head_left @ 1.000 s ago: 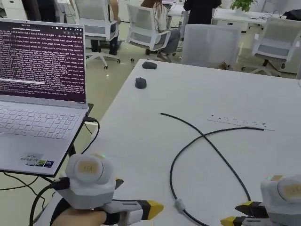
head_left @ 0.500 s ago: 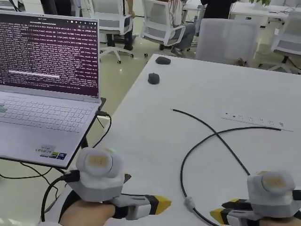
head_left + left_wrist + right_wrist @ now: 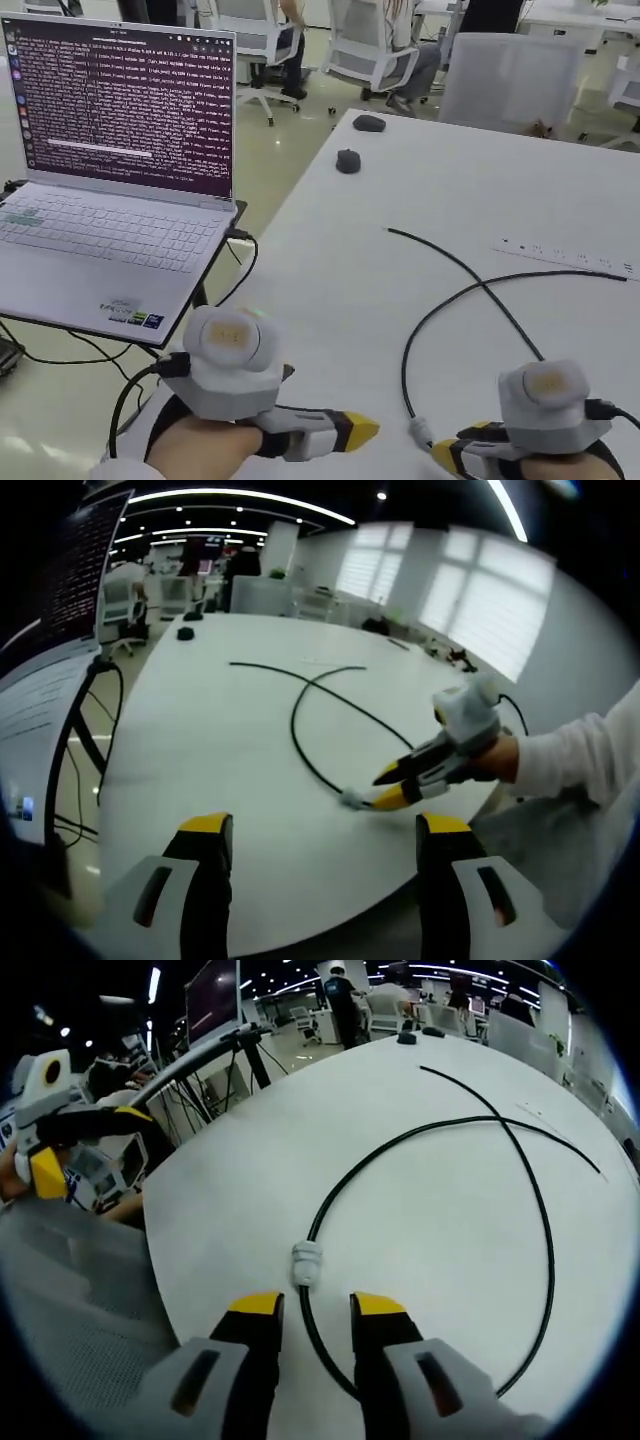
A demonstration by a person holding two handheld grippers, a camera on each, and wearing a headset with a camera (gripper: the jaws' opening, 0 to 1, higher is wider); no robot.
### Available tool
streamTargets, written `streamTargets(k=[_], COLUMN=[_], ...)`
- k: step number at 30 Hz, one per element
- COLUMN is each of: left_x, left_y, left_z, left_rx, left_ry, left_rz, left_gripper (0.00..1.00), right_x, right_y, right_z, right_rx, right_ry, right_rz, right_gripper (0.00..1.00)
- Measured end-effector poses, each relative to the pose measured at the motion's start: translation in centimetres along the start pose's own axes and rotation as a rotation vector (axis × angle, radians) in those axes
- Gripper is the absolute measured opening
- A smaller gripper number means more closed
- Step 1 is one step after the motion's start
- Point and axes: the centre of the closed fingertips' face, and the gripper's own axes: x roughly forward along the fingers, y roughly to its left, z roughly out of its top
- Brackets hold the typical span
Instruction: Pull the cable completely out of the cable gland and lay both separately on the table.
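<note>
A long black cable (image 3: 480, 285) lies looped on the white table (image 3: 330, 270), crossing over itself. A small white cable gland (image 3: 420, 431) sits on the cable near the front edge. My right gripper (image 3: 447, 456) is just right of the gland. In the right gripper view its jaws (image 3: 315, 1306) stand open a little, with the cable (image 3: 400, 1145) running between them and the gland (image 3: 305, 1263) just ahead of the tips. My left gripper (image 3: 358, 432) hovers left of the gland. Its jaws (image 3: 322, 826) are wide open and hold nothing, with the gland (image 3: 352, 800) ahead.
An open laptop (image 3: 120, 150) stands on a stand to the left of the table, its leads hanging by the table edge. Two dark mice (image 3: 347, 160) lie at the far side. A thin white strip (image 3: 560, 257) lies at the right. Office chairs and people are behind.
My right gripper has moved left, closing in on the gland. The head camera has shifted, so the whole scene sits further right. The cable has not moved.
</note>
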Motion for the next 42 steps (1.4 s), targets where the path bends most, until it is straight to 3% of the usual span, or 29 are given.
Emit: streamTargets(k=[13,24,31,38,42], left_x=[0.0,0.1,0.1,0.1,0.0], left_y=[0.2,0.1,-0.4,-1.1,-1.5], left_z=[-0.3,-0.3,0.0,0.3,0.7], left_rx=[-0.009,-0.005,0.015,0.039,0.049], left_ry=[0.012,0.012,0.005,-0.004,-0.021], left_rz=[0.008,0.004,-0.011,-0.037,-0.06], left_gripper=[0.75,0.75,0.74,0.72,0.7], right_x=[2.4,2.5,0.8,-2.5,-5.0], right_y=[0.7,0.8,1.1,1.3,2.1], right_z=[0.6,0.7,1.4,3.1,4.0], right_rx=[-0.035,-0.095,-0.116,-0.163,-0.181], right_ry=[-0.015,-0.032,-0.051,-0.111,-0.149], right_rz=[-0.017,-0.024,-0.006,0.004,0.037], right_gripper=[0.17,0.12,0.11,0.1,0.09])
